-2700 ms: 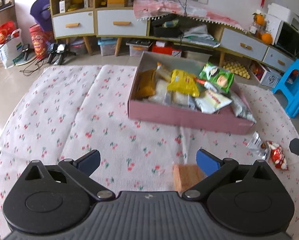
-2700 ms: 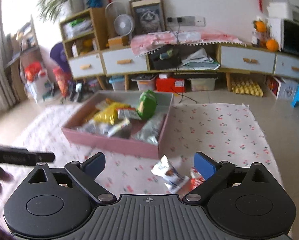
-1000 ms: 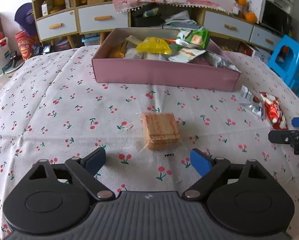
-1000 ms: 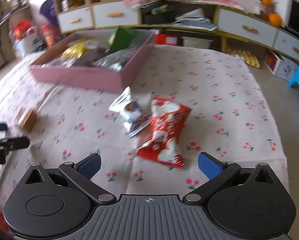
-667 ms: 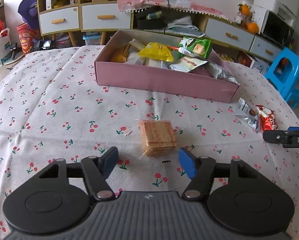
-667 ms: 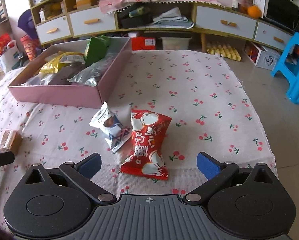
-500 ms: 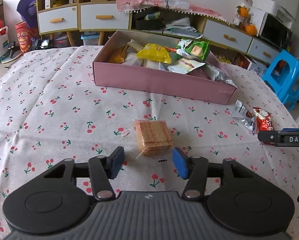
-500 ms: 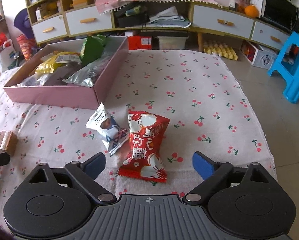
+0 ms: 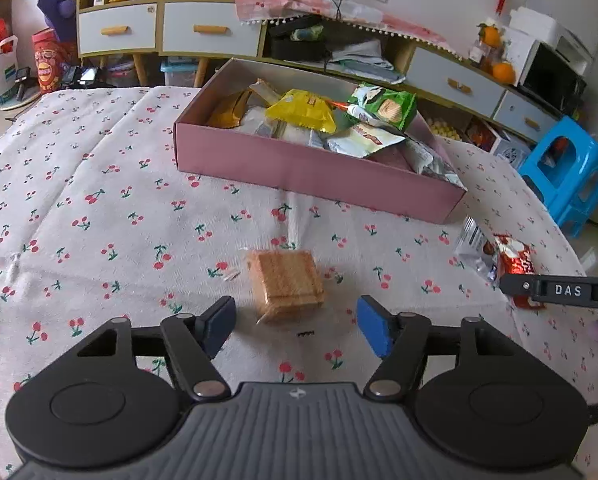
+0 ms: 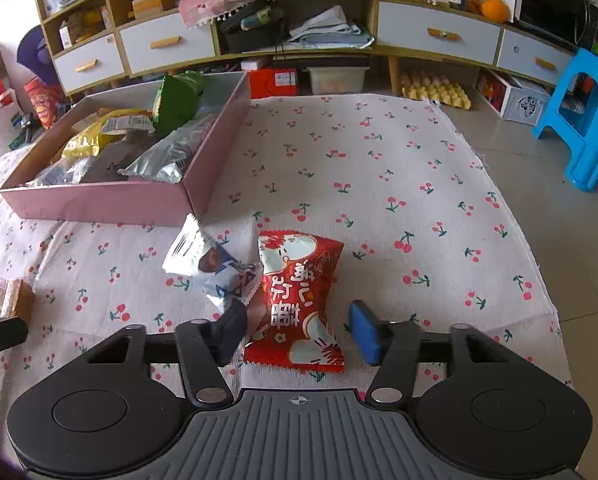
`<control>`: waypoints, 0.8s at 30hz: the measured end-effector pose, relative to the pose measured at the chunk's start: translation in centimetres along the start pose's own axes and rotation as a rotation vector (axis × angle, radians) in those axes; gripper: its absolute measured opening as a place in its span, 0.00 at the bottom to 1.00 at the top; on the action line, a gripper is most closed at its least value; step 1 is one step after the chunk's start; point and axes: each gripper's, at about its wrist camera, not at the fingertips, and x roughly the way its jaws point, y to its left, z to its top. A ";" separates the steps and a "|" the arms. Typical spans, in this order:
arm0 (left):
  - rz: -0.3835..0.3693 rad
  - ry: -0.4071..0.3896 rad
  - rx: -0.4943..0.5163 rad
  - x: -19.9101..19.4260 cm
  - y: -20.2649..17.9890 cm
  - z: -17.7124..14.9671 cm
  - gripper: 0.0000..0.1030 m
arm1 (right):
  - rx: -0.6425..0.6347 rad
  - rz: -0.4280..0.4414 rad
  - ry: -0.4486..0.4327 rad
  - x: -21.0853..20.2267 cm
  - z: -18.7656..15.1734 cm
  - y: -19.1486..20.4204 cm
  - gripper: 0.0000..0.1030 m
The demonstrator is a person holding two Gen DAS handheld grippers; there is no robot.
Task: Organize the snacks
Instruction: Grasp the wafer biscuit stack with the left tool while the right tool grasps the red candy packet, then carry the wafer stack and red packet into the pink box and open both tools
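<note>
So both grippers are down low over the cherry-print cloth (image 9: 99, 208) right now. The left gripper (image 9: 295, 326) is sitting just short of a clear-wrapped stack of brown crackers (image 9: 285, 282); its jaws have just been opening back up, the blue pads are spread wider than the pack and nothing is between them, so it's released, not holding anything. The right gripper (image 10: 299, 328) has been closing in on the red snack bag (image 10: 297, 300), which lies flat on the cloth with its lower half between the pads. The left pad looks right up against the bag's edge, but there's a visible gap at the right pad, so it's not actually clamped yet. A small white and blue packet (image 10: 211, 266) is touching the red bag's left side, just in front of the corner of the pink box (image 10: 99, 204). That box is already loaded with snacks: a yellow bag (image 9: 303, 110), a green cookie packet (image 9: 385, 106), some silver foil packs (image 10: 171, 158). There's a blue plastic stool (image 10: 583, 120) off on the floor to the right.
</note>
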 end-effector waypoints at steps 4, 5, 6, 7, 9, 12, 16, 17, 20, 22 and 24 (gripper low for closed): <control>0.032 0.004 -0.016 0.2 -0.3 0.2 0.58 | 0.016 0.005 0.003 0.0 0.2 -0.2 0.37; 0.040 0.006 -0.018 0.2 -0.4 0.2 0.57 | 0.023 0.008 0.004 0.0 0.3 -0.2 0.37; 0.048 0.006 -0.017 0.2 -0.4 0.3 0.52 | 0.027 0.011 0.005 -0.1 0.3 -0.3 0.37; 0.057 0.005 -0.016 0.1 -0.3 0.3 0.45 | 0.029 0.013 0.007 -0.1 0.4 -0.4 0.37; 0.053 0.009 -0.016 0.1 -0.1 0.5 0.37 | 0.033 0.011 0.011 -0.3 0.5 -0.4 0.36; 0.031 0.023 -0.029 0.0 0.3 0.7 0.36 | 0.060 0.008 0.024 -0.6 0.7 -0.8 0.27; 0.006 0.041 -0.049 -0.1 0.9 1.0 0.35 | 0.115 0.027 0.031 -1.0 1.0 -1.4 0.25; 0.001 0.046 -0.056 -0.2 1.1 1.1 0.35 | 0.124 0.032 0.031 -1.1 1.1 -1.6 0.25; -0.013 0.056 -0.068 -0.4 1.5 1.3 0.34 | 0.155 0.047 0.040 -1.3 1.2 -2.0 0.25; -0.022 0.060 -0.074 -0.6 1.7 1.5 0.34 | 0.176 0.060 0.044 -1.5 1.3 -2.3 0.25; -0.034 0.063 -0.081 -0.7 1.9 1.6 0.34 | 0.196 0.072 0.048 -1.8 1.3 -2.4 0.25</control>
